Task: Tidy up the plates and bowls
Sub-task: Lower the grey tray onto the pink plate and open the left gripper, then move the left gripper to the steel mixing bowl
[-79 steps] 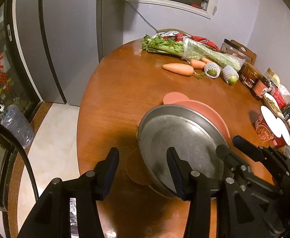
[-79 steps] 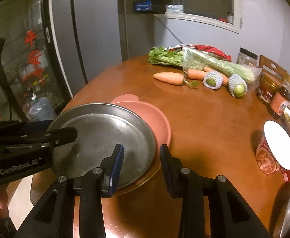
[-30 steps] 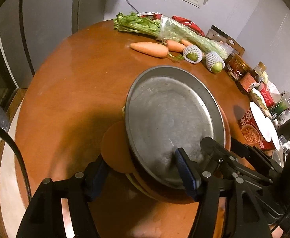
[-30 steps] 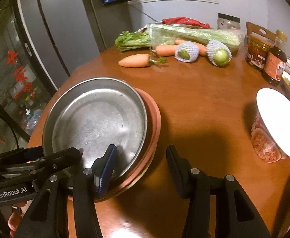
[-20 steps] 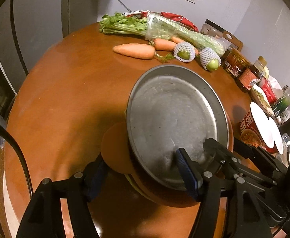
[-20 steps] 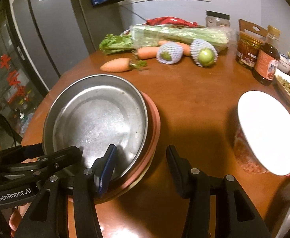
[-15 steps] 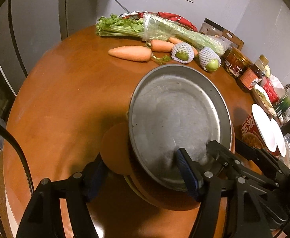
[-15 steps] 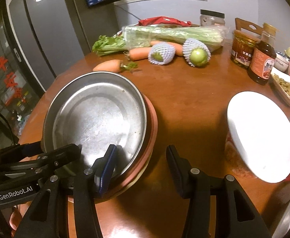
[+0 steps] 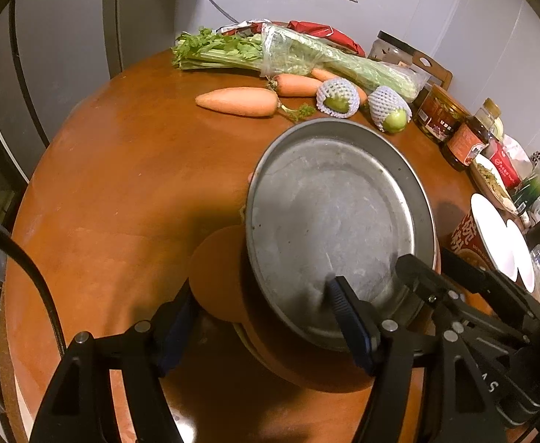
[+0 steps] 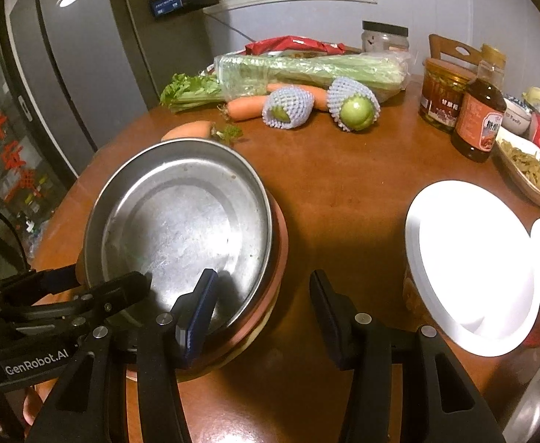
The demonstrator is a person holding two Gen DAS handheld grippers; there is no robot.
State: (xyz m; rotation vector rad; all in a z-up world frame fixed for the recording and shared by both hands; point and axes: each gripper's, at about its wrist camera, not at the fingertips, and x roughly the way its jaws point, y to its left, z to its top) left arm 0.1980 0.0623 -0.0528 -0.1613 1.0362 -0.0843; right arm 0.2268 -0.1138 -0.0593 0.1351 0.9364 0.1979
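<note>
Left claw (image 9: 260, 299) and right claw (image 10: 262, 280) straddle the plate stack (image 10: 181, 221) rim — both unclenched, left just widening — probably steering it across the bench (image 9: 122, 184).

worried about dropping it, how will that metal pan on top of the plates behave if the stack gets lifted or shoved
The metal pan looks stiff and thin-walled, so probably light. It sits loose and off-centre on the pink plate, so it could slide. Its smooth rim may slip between the gripper pads.
</note>
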